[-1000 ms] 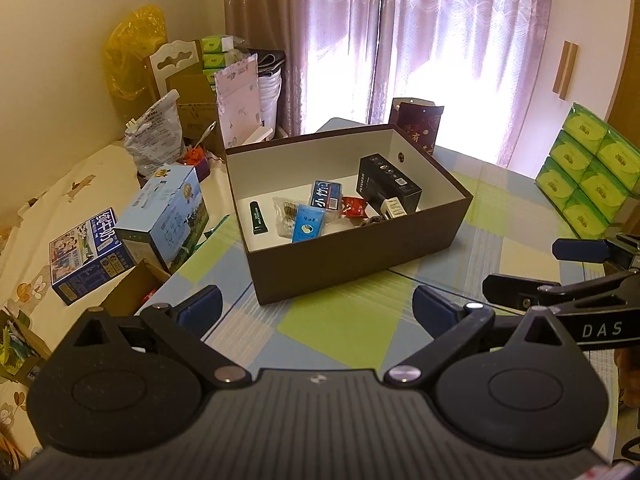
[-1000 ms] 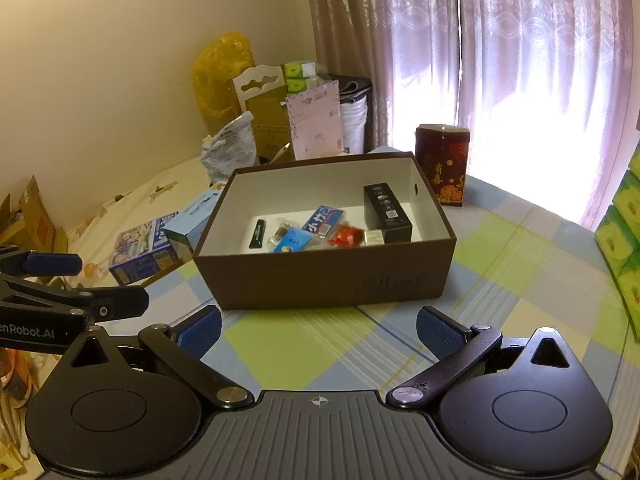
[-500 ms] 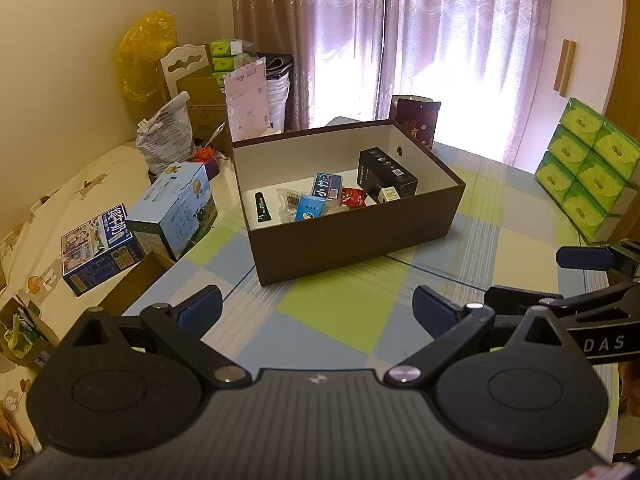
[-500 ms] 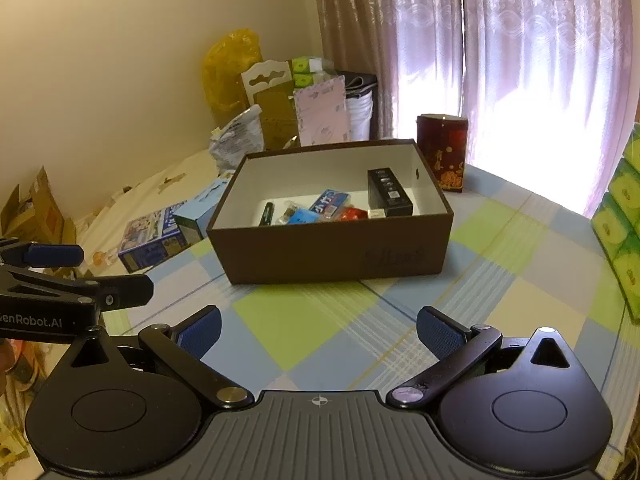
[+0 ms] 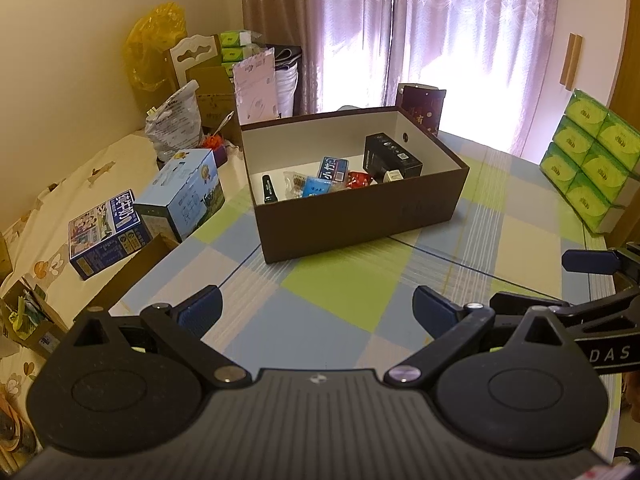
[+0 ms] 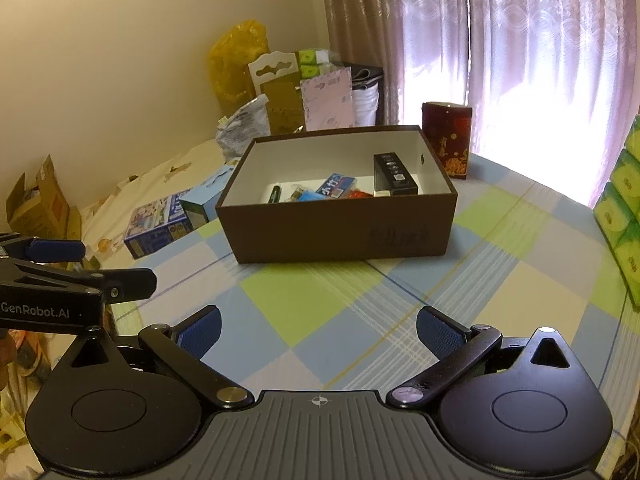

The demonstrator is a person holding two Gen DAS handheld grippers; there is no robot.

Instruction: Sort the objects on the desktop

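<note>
Now your left tongs [image 5: 316, 306] and right tongs [image 6: 318, 326] both gape wide, ribbed blue pads empty over the checked cloth of the desk [image 6: 320, 304]. Beyond sits the brown cardboard box [image 6: 340, 232], white-lined, holding a black carton [image 6: 394, 174] and small packets [image 5: 330, 170].

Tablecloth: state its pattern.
The tablecloth is checked in green, blue and cream; right wrist view shows it best.

left gripper [image 5: 316, 306]: black ribbed body, two round black discs, silver pivot screws, blue finger pads [image 5: 200, 307]
right gripper [image 6: 318, 326]: same build, blue ribbed pads [image 6: 438, 334]
markings: white "genrobot.ai" and "das" lettering on side arms
</note>
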